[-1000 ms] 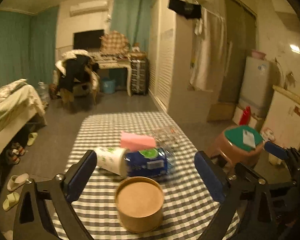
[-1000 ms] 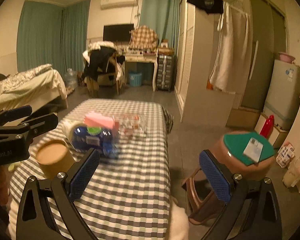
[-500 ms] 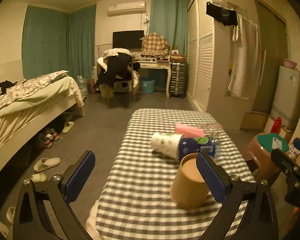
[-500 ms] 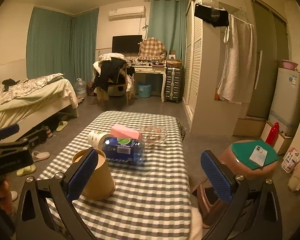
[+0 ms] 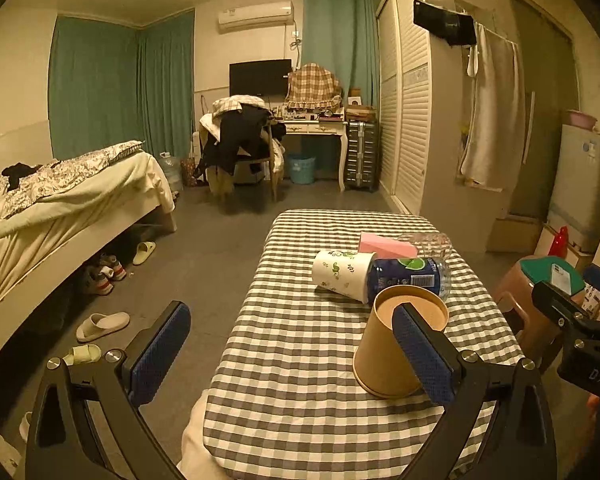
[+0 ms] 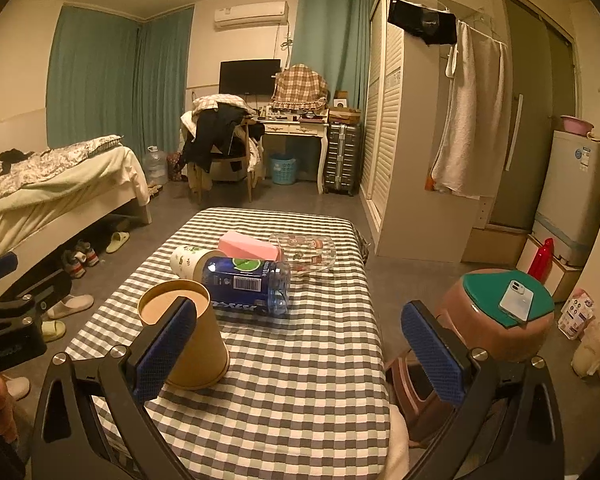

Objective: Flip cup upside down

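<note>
A brown paper cup [image 5: 396,344] stands on the checked table [image 5: 300,344] near its front edge, wider end down and flat base up; it also shows in the right wrist view [image 6: 188,340]. My left gripper [image 5: 292,356] is open and empty, held back from the table's front left, its right finger [image 5: 420,356] in front of the cup. My right gripper [image 6: 300,356] is open and empty, its left finger [image 6: 164,352] in front of the cup. Each gripper's body shows at the edge of the other's view.
Behind the cup lie a white patterned paper cup [image 5: 340,274] on its side, a blue-labelled plastic bottle [image 6: 248,286], a pink block [image 6: 250,250] and a clear glass [image 6: 308,254]. A brown stool [image 6: 500,320] with a phone stands right of the table. A bed [image 5: 60,208] is at left.
Both grippers have pulled back and away from the table, so the cup looks smaller and farther. The left gripper's view has swung left. The cup stays in place.
</note>
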### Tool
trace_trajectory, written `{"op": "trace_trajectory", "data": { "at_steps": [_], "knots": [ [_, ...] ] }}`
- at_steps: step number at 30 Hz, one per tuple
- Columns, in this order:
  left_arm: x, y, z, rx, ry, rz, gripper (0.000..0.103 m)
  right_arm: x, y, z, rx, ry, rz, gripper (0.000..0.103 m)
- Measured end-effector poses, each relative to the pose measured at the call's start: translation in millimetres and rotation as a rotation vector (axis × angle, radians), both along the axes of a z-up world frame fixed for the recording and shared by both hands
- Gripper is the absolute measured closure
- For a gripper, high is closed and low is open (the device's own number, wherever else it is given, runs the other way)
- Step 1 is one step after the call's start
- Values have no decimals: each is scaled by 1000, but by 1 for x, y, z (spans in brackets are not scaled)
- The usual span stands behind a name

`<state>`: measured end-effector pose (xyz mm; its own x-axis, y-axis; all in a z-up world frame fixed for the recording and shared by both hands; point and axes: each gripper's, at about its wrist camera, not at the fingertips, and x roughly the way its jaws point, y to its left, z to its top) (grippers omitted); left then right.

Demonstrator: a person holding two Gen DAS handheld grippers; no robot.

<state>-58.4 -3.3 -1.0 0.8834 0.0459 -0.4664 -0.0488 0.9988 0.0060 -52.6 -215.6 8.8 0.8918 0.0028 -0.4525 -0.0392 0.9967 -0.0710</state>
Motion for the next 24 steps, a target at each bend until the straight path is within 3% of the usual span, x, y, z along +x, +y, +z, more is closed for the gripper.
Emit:
{"op": "trace_trajectory", "data": {
  "at_steps": [24],
  "knots": [
    [0,-5,-3,19,14,-5,0,2,4,-2,-6,6,-3,0]
  ]
}}
